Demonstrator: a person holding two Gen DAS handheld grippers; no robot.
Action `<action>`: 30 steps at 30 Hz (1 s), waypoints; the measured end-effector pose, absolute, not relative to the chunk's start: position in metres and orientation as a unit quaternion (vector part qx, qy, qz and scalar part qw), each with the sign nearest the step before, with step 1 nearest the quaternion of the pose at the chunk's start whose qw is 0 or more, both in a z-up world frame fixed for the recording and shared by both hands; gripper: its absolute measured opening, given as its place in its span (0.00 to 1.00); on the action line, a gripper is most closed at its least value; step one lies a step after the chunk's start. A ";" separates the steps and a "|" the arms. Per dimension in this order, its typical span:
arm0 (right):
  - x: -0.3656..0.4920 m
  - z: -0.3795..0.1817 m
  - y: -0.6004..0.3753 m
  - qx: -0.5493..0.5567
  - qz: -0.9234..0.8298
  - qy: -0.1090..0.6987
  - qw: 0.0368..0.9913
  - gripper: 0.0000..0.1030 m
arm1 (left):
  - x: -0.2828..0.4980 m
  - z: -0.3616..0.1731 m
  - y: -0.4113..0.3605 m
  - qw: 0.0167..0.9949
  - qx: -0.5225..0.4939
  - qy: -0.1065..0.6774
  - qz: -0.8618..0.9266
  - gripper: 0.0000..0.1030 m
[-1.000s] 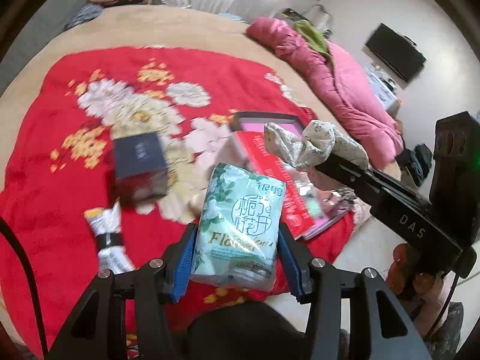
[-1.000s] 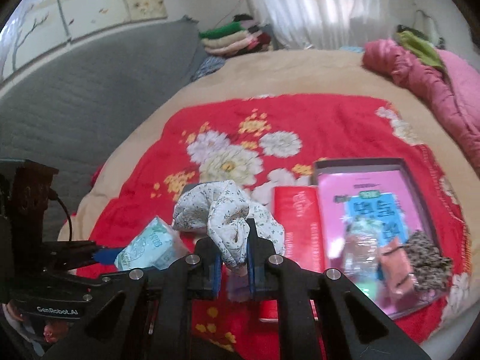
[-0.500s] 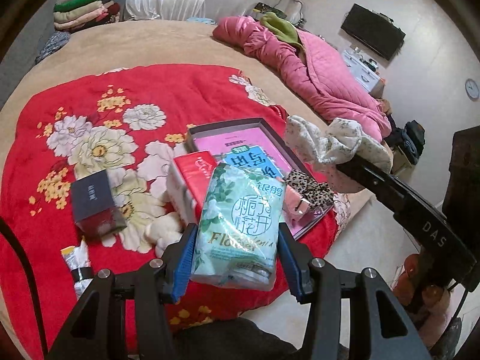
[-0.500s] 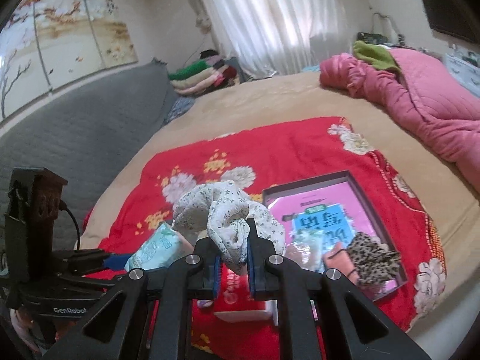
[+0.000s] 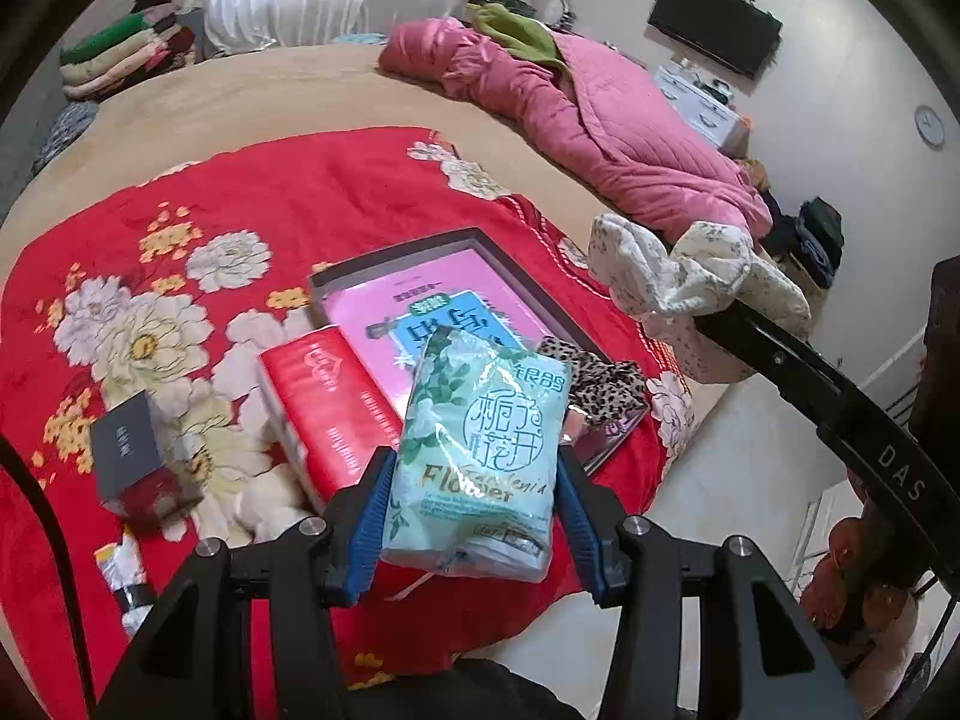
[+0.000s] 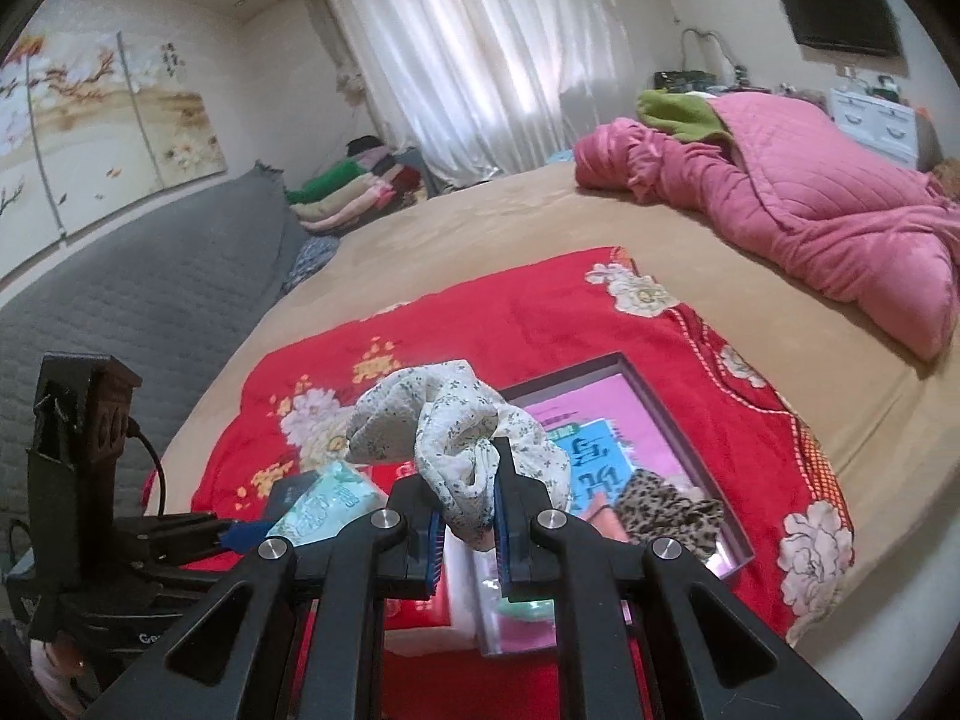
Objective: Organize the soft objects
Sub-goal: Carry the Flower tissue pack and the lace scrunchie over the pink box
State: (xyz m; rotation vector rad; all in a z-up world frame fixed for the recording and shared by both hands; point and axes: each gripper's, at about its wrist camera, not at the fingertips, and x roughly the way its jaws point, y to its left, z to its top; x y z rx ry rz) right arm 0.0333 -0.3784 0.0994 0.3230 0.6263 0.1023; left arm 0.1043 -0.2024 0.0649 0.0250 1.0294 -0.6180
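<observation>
Left wrist view looking steeply down over the red floral blanket (image 5: 336,204), right wrist view shallower toward the curtains (image 6: 480,48) at 12 o'clock, both sharing the tray (image 5: 480,240), close.

Left gripper (image 5: 474,516): clamped, angled steeply downward (blue pads (image 5: 367,531) pressed inward).
Right gripper (image 6: 469,510): nearly closed, tilted down.

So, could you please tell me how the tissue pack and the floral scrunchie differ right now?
The tissue pack is a smooth, mint-green printed plastic packet; the floral scrunchie is crumpled white cloth. The pack sits in the left hand-held gripper, the scrunchie in the right hand-held gripper. Both are held above the bed.
</observation>
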 end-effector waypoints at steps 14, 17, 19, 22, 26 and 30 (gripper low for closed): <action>0.035 0.075 -0.418 0.169 0.009 0.323 0.931 0.13 | 0.118 0.042 -0.262 0.807 0.047 0.501 -0.310 0.50; 0.038 0.068 -0.427 0.174 -0.002 0.328 0.928 0.13 | 0.126 0.027 -0.274 0.793 0.042 0.518 -0.318 0.50; 0.041 0.061 -0.434 0.179 -0.009 0.333 0.926 0.13 | 0.128 0.019 -0.283 0.787 0.047 0.525 -0.321 0.50; 0.045 0.052 -0.441 0.186 -0.012 0.342 0.921 0.13 | 0.131 0.006 -0.297 0.778 0.055 0.532 -0.330 0.50; 0.053 0.043 -0.445 0.187 -0.015 0.355 0.916 0.13 | 0.135 -0.011 -0.313 0.768 0.065 0.541 -0.337 0.50; 0.061 0.037 -0.443 0.178 -0.014 0.363 0.914 0.13 | 0.141 -0.028 -0.320 0.759 0.068 0.556 -0.333 0.50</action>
